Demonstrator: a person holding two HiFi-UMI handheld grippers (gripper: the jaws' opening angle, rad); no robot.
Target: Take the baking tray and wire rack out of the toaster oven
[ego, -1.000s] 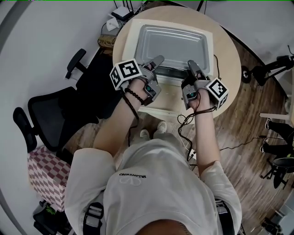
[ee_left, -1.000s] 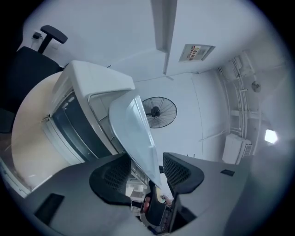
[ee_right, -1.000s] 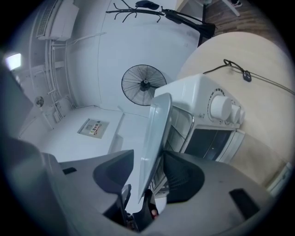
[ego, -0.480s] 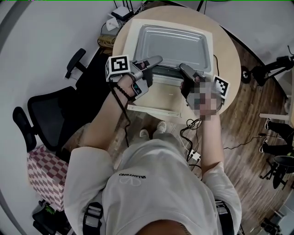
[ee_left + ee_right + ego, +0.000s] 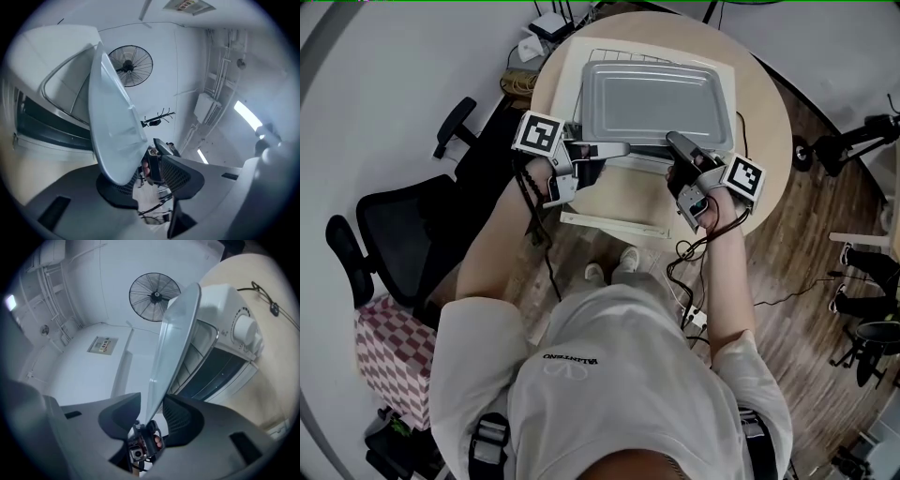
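A grey metal baking tray (image 5: 652, 98) lies over the top of the white toaster oven (image 5: 728, 82), and the far edge of a wire rack (image 5: 614, 56) shows behind it. My left gripper (image 5: 619, 148) holds the tray's near rim at its left. My right gripper (image 5: 675, 142) holds the same rim further right. Both sets of jaws have just been closing with the rim between them. The left gripper view shows the tray (image 5: 112, 122) edge-on in the left gripper (image 5: 140, 180). The right gripper view shows the tray (image 5: 173, 348) in the right gripper (image 5: 151, 417).
The oven stands on a round wooden table (image 5: 766, 117), with its door (image 5: 619, 208) folded down toward me. The oven's knobs (image 5: 246, 329) face the right gripper. A black office chair (image 5: 403, 234) and a checkered stool (image 5: 394, 352) stand at my left. Cables trail off the table's edge.
Both grippers swung inward along the tray's near rim and closed on it. The tray shifted toward me, uncovering the wire rack's far edge.
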